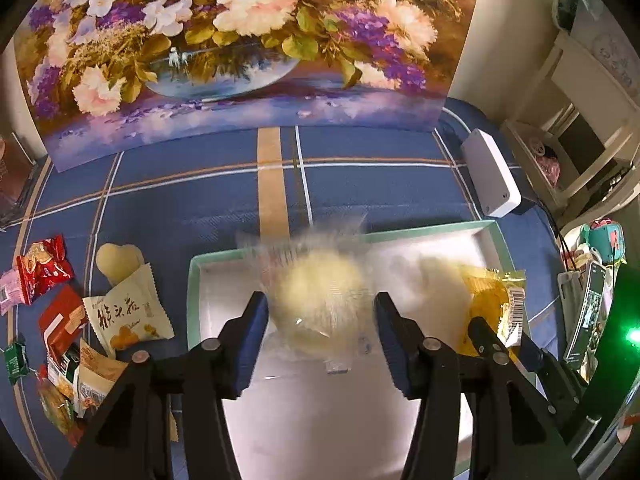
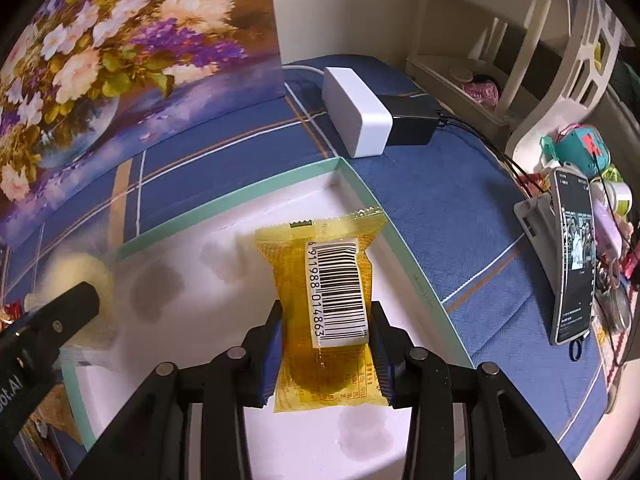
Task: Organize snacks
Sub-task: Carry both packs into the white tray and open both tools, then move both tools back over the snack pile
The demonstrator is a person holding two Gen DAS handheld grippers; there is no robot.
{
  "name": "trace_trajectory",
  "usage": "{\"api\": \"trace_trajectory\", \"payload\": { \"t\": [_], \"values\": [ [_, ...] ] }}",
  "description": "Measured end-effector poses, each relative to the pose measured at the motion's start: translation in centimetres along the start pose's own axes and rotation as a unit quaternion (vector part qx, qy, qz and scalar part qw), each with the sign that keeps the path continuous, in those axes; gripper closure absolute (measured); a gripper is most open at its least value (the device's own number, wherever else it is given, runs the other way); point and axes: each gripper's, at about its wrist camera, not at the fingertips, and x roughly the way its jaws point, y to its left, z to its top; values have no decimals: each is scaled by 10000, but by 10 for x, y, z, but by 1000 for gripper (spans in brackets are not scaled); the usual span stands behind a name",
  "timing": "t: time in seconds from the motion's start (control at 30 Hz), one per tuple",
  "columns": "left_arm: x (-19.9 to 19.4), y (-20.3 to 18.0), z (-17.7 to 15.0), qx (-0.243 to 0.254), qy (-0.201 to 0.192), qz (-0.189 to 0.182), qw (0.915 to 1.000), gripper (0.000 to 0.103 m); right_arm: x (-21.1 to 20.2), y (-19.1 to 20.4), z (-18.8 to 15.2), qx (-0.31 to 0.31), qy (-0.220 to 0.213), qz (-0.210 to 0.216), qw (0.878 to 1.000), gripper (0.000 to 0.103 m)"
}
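A white tray with a teal rim [image 1: 420, 232] [image 2: 240, 196] lies on the blue plaid cloth. My left gripper [image 1: 320, 312] hangs over its left half. Between its fingers is a pale yellow pastry in clear wrap [image 1: 320, 288], blurred while the fingers are sharp, with a thin gap at each pad, so the jaws stand open. In the right wrist view this pastry [image 2: 80, 272] shows behind one left fingertip [image 2: 72, 304]. My right gripper [image 2: 326, 320] [image 1: 506, 340] is shut on a yellow packet with a barcode label [image 2: 296, 280] [image 1: 492, 296], held over the tray's right half.
Several loose snacks lie left of the tray: a white packet [image 1: 128, 312], a red packet [image 1: 44, 268], a pale pastry [image 1: 118, 260]. A white box and black adapter [image 2: 356, 112] sit behind the tray. A phone on a stand [image 2: 572, 256] is at the right. A floral painting [image 1: 240, 40] stands at the back.
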Motion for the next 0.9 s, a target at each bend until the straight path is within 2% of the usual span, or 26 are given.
{"api": "trace_trajectory", "payload": {
  "t": [0.07, 0.27, 0.3, 0.33, 0.4, 0.6, 0.77, 0.87, 0.9],
  "values": [
    [-4, 0, 1, 1, -53, -4, 10000, 37, -1, -1, 0, 3, 22, -21, 10000, 61],
    [-22, 1, 1, -5, -190, 112, 9998, 36, -8, -1, 1, -19, 23, 48, 10000, 60],
    [-25, 2, 0, 10, -187, 175, 9997, 35, -9, 0, 1, -57, 14, 65, 10000, 58],
    [-27, 3, -1, 1, -197, 207, 9996, 33, -11, 1, 1, -98, -1, 88, 9999, 50],
    [-33, 10, -3, -83, -244, 213, 9994, 15, -16, 4, 0, -153, -53, 81, 9998, 37],
    [-41, 32, -11, -331, -329, 389, 9982, 15, -25, 11, -3, -287, -99, 66, 9995, 33],
    [-48, 51, -20, -519, -423, 558, 9962, 14, -36, 19, -11, -411, -154, 71, 9990, 20],
    [-54, 61, -27, -613, -508, 706, 9943, 1, -42, 26, -17, -462, -220, 121, 9986, 12],
    [-56, 64, -29, -629, -548, 730, 9938, 1, -44, 29, -21, -479, -225, 206, 9984, 11]
  ]
}}
